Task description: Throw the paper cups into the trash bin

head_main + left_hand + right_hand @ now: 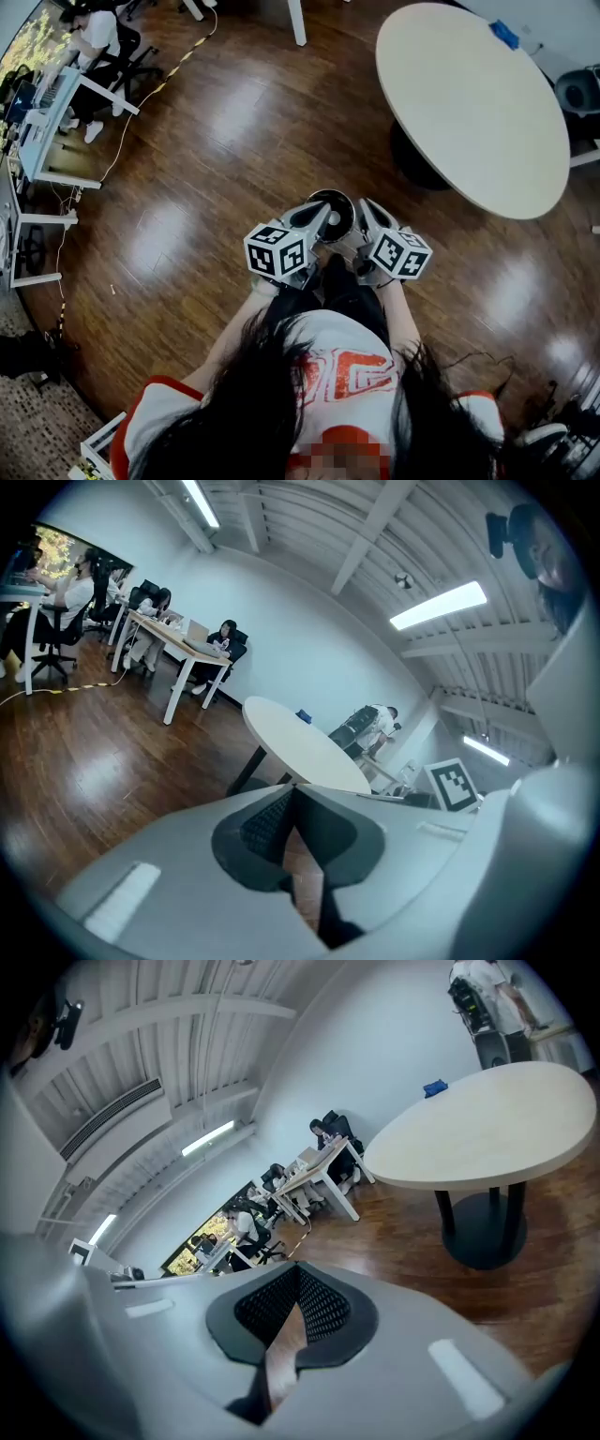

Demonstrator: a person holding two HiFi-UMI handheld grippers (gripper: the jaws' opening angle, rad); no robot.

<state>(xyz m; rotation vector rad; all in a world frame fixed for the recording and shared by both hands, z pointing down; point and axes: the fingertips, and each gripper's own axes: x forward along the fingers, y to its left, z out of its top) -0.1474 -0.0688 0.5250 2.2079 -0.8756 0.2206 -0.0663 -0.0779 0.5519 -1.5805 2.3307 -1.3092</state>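
In the head view both grippers are held close together in front of the person's body, high above the wooden floor. Between their tips, lower down, shows a round dark trash bin (335,214) with a pale rim, partly hidden by the grippers. My left gripper (317,217) is shut, its pads meeting with nothing between them (292,794). My right gripper (367,216) is also shut and holds nothing (298,1269). I see no paper cup in any view.
A large round pale table (469,103) on a dark pedestal stands ahead to the right, with a small blue object (503,34) on its far side. Desks with seated people (89,37) line the far left. A cable runs along the floor there.
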